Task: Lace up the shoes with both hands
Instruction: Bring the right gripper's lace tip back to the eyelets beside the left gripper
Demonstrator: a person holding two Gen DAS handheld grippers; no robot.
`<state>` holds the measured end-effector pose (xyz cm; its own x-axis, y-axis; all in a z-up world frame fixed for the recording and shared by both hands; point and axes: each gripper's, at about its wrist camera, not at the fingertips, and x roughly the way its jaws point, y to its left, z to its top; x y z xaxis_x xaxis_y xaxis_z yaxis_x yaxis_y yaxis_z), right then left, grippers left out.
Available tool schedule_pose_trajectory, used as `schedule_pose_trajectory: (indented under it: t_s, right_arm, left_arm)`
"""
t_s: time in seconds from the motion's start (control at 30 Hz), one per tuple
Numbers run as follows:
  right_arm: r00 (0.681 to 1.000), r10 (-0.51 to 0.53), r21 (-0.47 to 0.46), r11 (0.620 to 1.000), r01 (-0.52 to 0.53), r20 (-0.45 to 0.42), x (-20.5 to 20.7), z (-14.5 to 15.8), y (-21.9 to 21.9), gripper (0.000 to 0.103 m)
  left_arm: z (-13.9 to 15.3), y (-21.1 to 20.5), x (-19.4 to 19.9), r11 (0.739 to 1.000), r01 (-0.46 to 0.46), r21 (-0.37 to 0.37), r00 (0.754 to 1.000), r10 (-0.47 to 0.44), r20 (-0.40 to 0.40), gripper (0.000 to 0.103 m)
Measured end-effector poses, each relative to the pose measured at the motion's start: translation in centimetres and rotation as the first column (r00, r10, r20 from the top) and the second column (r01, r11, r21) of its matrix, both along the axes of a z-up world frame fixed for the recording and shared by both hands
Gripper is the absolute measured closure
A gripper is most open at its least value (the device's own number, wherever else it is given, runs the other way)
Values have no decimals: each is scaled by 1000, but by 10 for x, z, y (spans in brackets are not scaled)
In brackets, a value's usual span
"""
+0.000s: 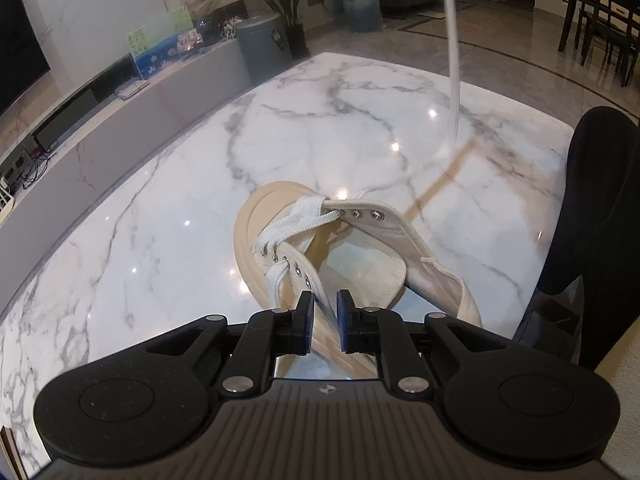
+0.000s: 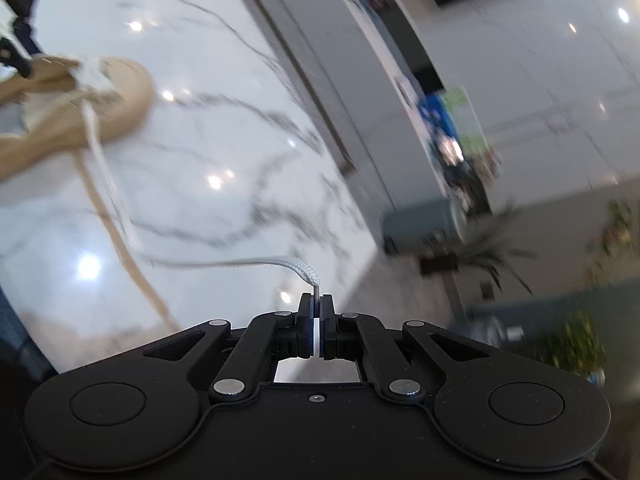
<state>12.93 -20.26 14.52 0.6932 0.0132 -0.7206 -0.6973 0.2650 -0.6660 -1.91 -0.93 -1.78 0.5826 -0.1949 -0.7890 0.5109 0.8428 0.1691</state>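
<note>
Resting on the grey-veined white marble tabletop (image 1: 160,220): the cream canvas sneaker with a tan rubber sole (image 1: 360,264), toe away from the left camera, laced through only the lowest eyelets, the upper ones empty. Pinched tight in the right gripper (image 2: 317,300): the stiff tip of the white flat shoelace (image 2: 276,261), stretched in a long run back to the sneaker. Passing through the left gripper (image 1: 324,320), just above the near eyelet row: the other strand, jaws narrowly parted, pads apparently not pressing on it.

Likely trouble from here:
- With nothing pinning the sneaker, dragging or tipping it across the glossy marble by pulling hard on the right.
- Drawing the lace too far through, leaving uneven ends or stripping the left strand out of the loose jaws.
- With only a sliver of tip between the right pads, slipping free under tension.
- With heavy blur in the right view, misjudging slack and snagging the strand on the sole edge.
- Crushing or fraying the tip, making later threading harder.
</note>
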Motion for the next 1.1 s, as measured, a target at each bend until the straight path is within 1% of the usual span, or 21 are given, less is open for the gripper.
schedule_pose_trajectory:
  t_s: [0.1,0.23,0.37,0.47,0.57,0.73,0.83,1.0,1.1]
  right_arm:
    - [996,74,36,997,-72,-51,-14,-7,23,103]
    - [979,157,110,984,-143,-133,-25,-14,48,103]
    - [944,241,196,960,-198,-226,-34,-25,76,103]
    - [927,277,199,953,-230,-252,-37,-38,95,103]
    - [920,289,188,951,-245,-264,-35,-52,110,102]
    - [910,310,102,951,-293,-275,-29,-69,126,102]
    - [905,330,61,943,-326,-268,-29,-74,129,102]
    - [891,362,96,932,-349,-273,-28,-71,136,102]
    - [897,355,124,935,-333,-265,-22,-69,139,101]
  left_arm:
    - [6,-1,-2,1000,8,9,1000,-9,15,88]
    - [13,-5,-4,1000,28,12,999,-28,20,84]
    - [16,-8,-3,999,42,10,999,-42,12,82]
    - [14,-8,-2,999,37,31,999,-37,6,81]
    - [13,-6,-2,999,27,32,1000,-27,-2,80]
    - [11,0,0,1000,9,24,1000,-9,-10,80]
    - [10,4,0,1000,-1,15,1000,1,-17,80]
    - [6,9,-1,1000,-12,5,1000,12,-28,80]
    - [3,11,-2,1000,-18,1,999,18,-35,79]
